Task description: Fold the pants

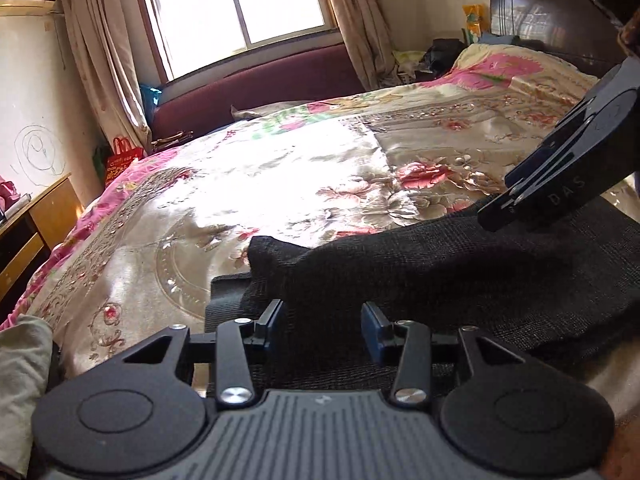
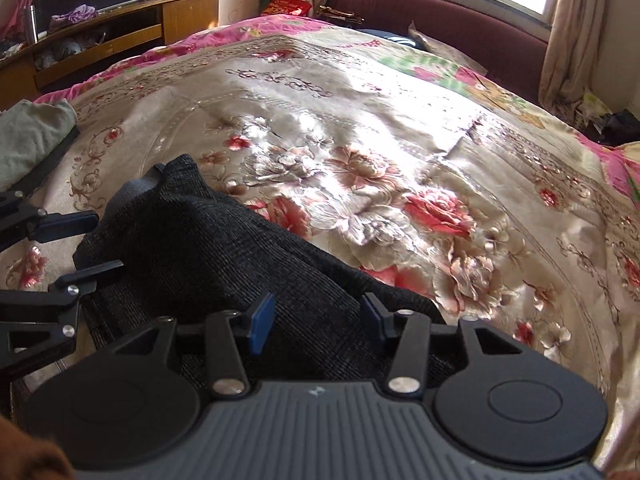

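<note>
Dark charcoal knit pants (image 1: 440, 276) lie folded in a thick stack on the floral bedspread (image 1: 240, 184), near its front edge. My left gripper (image 1: 323, 320) hovers over the left end of the pants, open, with fabric below the blue pads and nothing pinched. My right gripper (image 1: 508, 196) hangs above the pants' far right side. In the right wrist view the pants (image 2: 208, 248) run from the lower middle up to the left. There my right gripper (image 2: 316, 316) stands open over them, and my left gripper (image 2: 96, 244) is open at their left edge.
A grey-green garment (image 2: 32, 140) lies on the bed's left edge. A maroon sofa (image 1: 256, 84) stands under the window beyond the bed. A wooden cabinet (image 2: 120, 36) is at the left, a dark headboard (image 1: 552, 12) and pillow at the right.
</note>
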{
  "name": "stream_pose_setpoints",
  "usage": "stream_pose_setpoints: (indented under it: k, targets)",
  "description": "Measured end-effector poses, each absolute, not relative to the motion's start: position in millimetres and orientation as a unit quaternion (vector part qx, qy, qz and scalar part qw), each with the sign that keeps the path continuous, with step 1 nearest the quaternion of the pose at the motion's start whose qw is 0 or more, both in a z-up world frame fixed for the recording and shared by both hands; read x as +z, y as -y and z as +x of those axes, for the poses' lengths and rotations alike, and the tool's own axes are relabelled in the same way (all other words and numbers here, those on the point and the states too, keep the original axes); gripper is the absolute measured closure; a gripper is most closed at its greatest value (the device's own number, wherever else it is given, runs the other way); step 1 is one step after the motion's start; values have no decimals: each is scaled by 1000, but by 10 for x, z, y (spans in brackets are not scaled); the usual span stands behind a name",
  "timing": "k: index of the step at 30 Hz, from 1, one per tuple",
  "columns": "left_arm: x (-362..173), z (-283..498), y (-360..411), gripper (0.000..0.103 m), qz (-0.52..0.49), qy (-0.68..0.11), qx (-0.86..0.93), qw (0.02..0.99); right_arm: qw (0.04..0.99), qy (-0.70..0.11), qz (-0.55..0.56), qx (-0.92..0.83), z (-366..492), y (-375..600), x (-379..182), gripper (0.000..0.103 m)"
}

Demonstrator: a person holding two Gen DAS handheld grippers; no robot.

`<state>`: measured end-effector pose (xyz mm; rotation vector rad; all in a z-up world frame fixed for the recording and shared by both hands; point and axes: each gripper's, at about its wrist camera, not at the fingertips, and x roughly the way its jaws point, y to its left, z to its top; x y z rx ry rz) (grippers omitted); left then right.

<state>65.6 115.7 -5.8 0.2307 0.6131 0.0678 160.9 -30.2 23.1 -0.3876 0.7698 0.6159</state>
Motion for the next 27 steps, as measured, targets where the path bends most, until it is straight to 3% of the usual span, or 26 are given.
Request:
stream_pose_setpoints:
  k: [6, 11, 20, 27]
  targets:
    - [-238, 847, -916, 46, 134, -320, 11, 938, 870, -383, -169, 262, 1652, 641, 122, 54]
    - [-406, 911, -836, 37, 152, -334, 9, 930, 874, -402, -143, 233, 1697, 894, -42, 51]
    - [-324, 729, -771, 36, 158, -311, -4, 937, 898, -423, 6, 120, 1406, 2012, -199, 50]
    - [-347, 746, -655, 36, 181, -311, -15, 933, 849, -459, 185, 186, 1521, 2395, -433, 49]
